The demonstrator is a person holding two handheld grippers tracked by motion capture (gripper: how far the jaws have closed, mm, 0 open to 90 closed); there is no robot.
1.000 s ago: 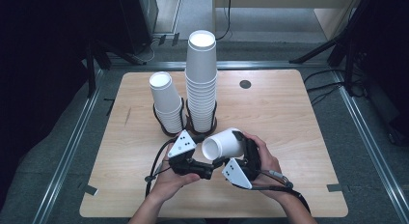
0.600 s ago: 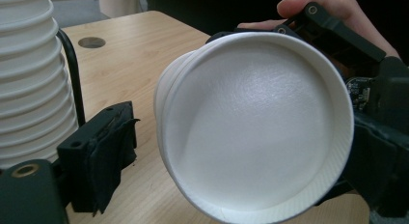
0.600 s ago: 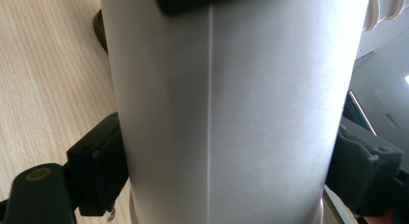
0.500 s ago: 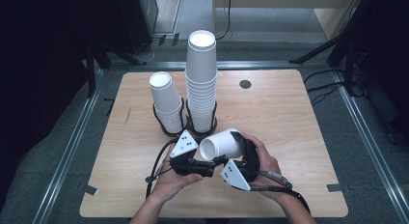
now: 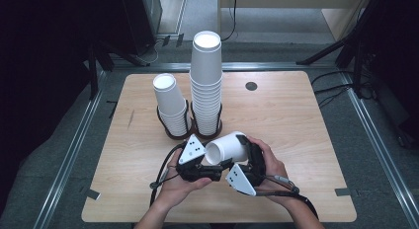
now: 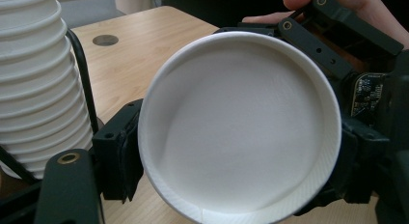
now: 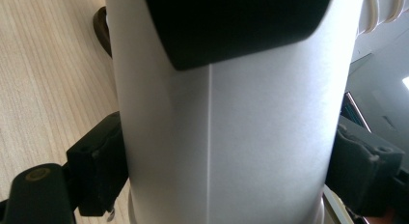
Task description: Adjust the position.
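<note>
Your right gripper point(image 5: 243, 149) is clamped on the white paper cup point(image 5: 226, 148), jaws pressing both sides of its wall in the right gripper view. Cup lies on its side above the tabletop point(image 5: 296, 120), near the front edge, mouth facing your left gripper point(image 5: 213, 171). Left gripper's jaws sit either side of the cup's rim in the left gripper view, spread about as wide as the rim; can't tell whether they're touching it. Behind the cup: tall cup stack point(image 5: 206, 86) w/ a short cup stack point(image 5: 171, 106) just beside it.
</note>
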